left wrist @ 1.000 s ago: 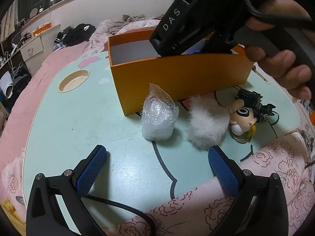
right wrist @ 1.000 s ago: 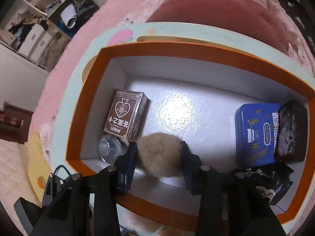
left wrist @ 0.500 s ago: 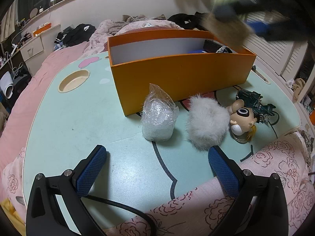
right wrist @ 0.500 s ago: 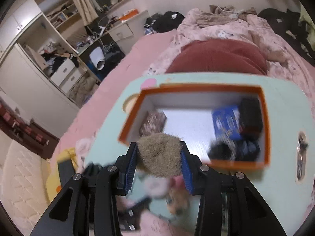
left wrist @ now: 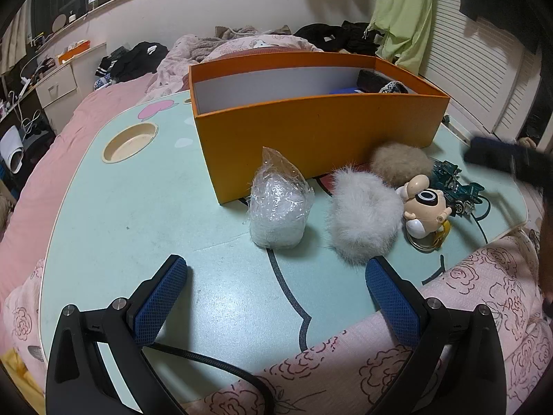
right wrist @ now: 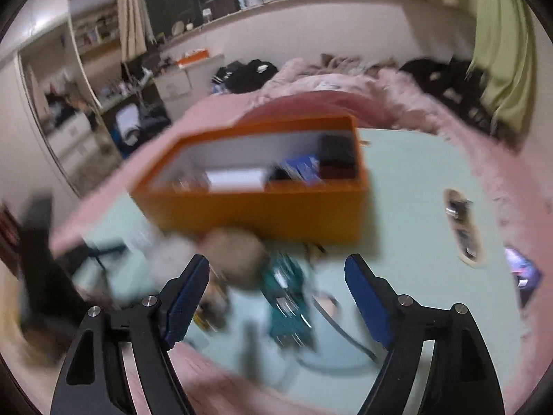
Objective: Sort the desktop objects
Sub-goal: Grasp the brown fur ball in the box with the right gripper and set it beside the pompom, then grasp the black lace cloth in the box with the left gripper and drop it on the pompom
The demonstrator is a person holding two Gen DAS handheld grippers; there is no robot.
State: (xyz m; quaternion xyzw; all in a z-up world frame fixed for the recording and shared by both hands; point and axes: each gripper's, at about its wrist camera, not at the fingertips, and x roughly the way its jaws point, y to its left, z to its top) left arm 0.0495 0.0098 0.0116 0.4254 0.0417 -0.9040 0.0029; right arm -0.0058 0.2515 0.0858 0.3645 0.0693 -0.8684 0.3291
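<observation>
An orange box (left wrist: pixel 311 131) stands on the mint table (left wrist: pixel 145 207); it also shows in the right wrist view (right wrist: pixel 262 204). In front of it lie a plastic-wrapped white lump (left wrist: pixel 278 207), a white pompom (left wrist: pixel 363 221), a brown pompom (left wrist: pixel 401 162), a doll figure (left wrist: pixel 423 207) and a teal toy car (left wrist: pixel 456 186). My left gripper (left wrist: pixel 273 297) is open and empty, short of the wrapped lump. My right gripper (right wrist: pixel 276 297) is open and empty; the brown pompom (right wrist: pixel 235 252) lies on the table just beyond its left finger. The right wrist view is blurred.
The box holds a blue tin (right wrist: pixel 304 169), a dark pack (right wrist: pixel 337 159) and other items. A round cup recess (left wrist: pixel 129 141) is at the table's left. Pink floral bedding (left wrist: pixel 466 294) crowds the near edge. A slot (right wrist: pixel 461 224) is at the table's right.
My right gripper carried the brown pompom out of the box, lowered it to the table beside the white pompom and opened. My left gripper has not moved.
</observation>
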